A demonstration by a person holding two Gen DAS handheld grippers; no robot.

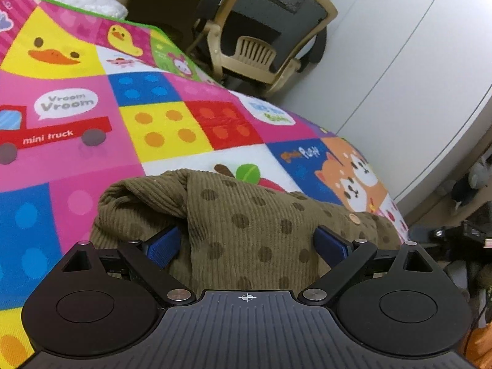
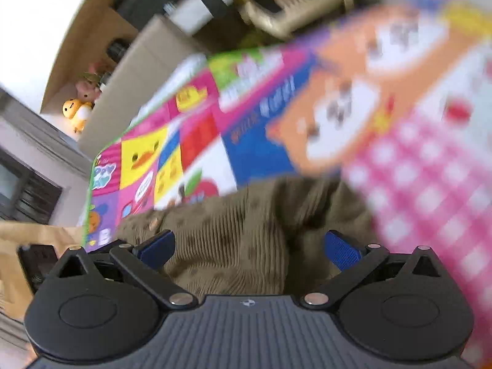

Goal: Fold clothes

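Garment (image 1: 246, 224) bunched on play mat (image 1: 92, 160), its long axis crossways.
Left gripper (image 1: 246, 243) and right gripper (image 2: 249, 246) gape wide, gripping nothing; bare mat beyond.

We find the garment (image 1: 246, 230) bunched on the mat (image 1: 77, 166), at its near edge. Behind the mat stands a chair (image 1: 264, 30); a wall (image 1: 399, 61) lies to its right.
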